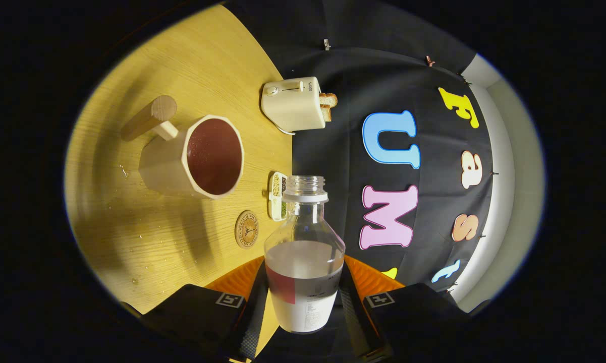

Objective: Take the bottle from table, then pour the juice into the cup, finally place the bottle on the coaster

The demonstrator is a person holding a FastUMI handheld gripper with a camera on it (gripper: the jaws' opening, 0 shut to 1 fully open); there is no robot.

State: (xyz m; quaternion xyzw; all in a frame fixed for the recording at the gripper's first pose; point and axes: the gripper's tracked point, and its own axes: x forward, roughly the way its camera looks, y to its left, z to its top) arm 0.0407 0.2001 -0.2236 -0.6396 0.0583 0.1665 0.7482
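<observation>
My gripper [305, 315] is shut on a clear glass bottle [304, 237] with a white label, one finger pressing each side of its lower body. The bottle's cap is off and its mouth points away from me. The scene looks rolled about a quarter turn, so the bottle lies roughly level with the table. No stream leaves its mouth. Beyond and to the left of the fingers stands a cream, many-sided cup [202, 156] with a wooden handle, holding dark red juice. A round wooden coaster [246, 229] lies bare on the table between the cup and my fingers.
On the wooden table [146, 237], a cream toaster [293, 104] with toast in its slot stands at the far edge by the black cloth wall. A small divided tray [277, 195] sits near the coaster. A few drops lie on the wood around the cup.
</observation>
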